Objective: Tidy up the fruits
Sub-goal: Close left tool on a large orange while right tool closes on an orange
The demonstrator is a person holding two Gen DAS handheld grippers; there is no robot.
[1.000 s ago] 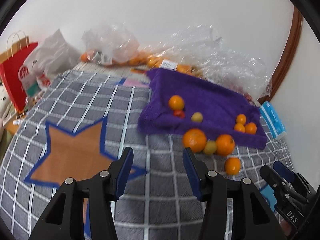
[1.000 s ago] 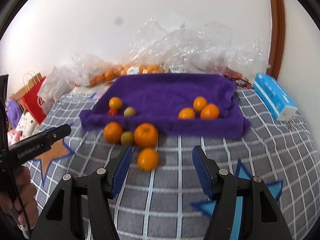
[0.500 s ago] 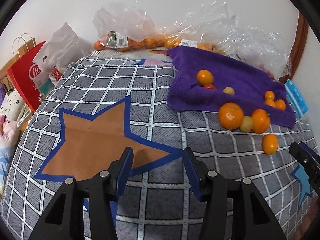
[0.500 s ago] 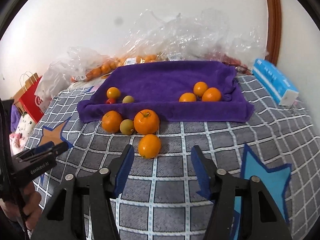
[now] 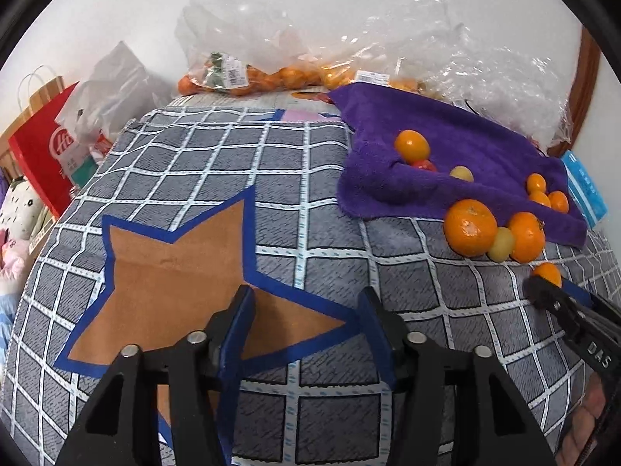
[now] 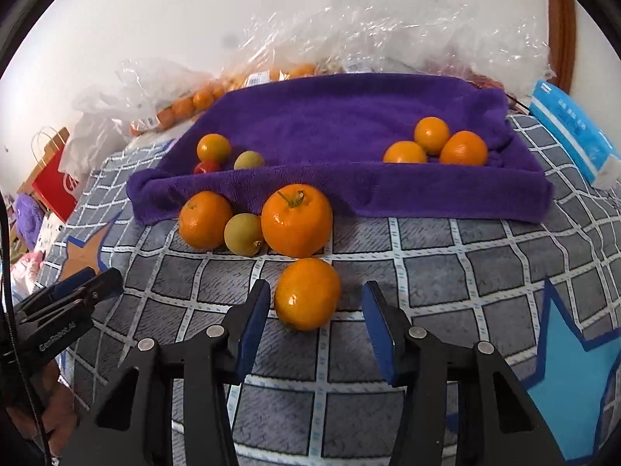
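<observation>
Nearest us, our right gripper (image 6: 315, 305) hangs low over the grey checked bedcover (image 6: 427, 272), jaws closing w/ the lone orange (image 6: 307, 294) between the blue pads (image 6: 256, 320), not yet pressed: left pad just beside it, right pad clear of it. Our left gripper (image 5: 306, 318) sits over the brown star patch (image 5: 170, 272), jaws opening, nothing between them.

Just beyond the lone orange: a big stemmed orange (image 6: 297, 219), a green-yellow fruit (image 6: 243, 234) & another orange (image 6: 205, 218), touching in a row vs. the front edge of the purple towel (image 6: 349, 116).

On the towel: left, an orange, a red fruit & a greenish one; right, three small oranges (image 6: 434, 143) bunched.

Farther back, clear plastic bags (image 6: 349, 19) w/ more oranges by the wall; blue pack (image 6: 570, 128) at right, red paper bag (image 5: 42, 151) far left.
</observation>
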